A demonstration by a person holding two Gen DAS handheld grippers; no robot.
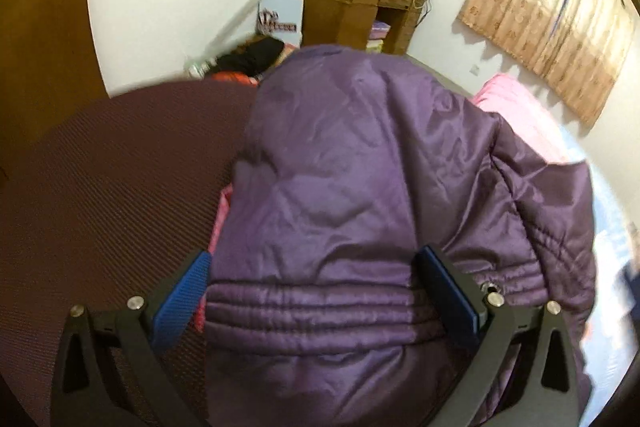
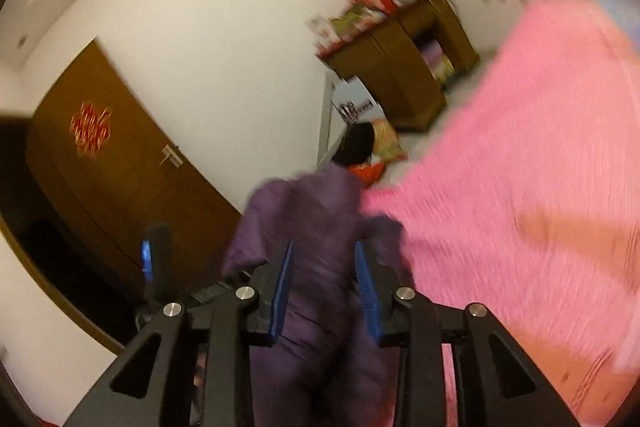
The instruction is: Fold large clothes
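A purple quilted jacket (image 1: 360, 155) lies spread on the dark red bed cover (image 1: 100, 179), its stitched hem nearest the camera. My left gripper (image 1: 318, 263) stands wide open over that hem, with the blue pads (image 1: 192, 279) on either side of the fabric. In the right wrist view, which is tilted and blurred, my right gripper (image 2: 324, 259) is shut on a bunched part of the purple jacket (image 2: 312, 211), and cloth fills the gap between its pads. A black finger with a blue pad (image 2: 154, 255) shows to its left.
A pink cloth (image 2: 500, 187) lies to the right of the jacket, with its edge also in the pink cloth (image 1: 516, 99) of the left wrist view. Beyond the bed are a cluttered wooden desk (image 1: 352, 7), a brown door (image 2: 120, 167), a curtain (image 1: 552, 19) and bags on the floor (image 1: 256, 55).
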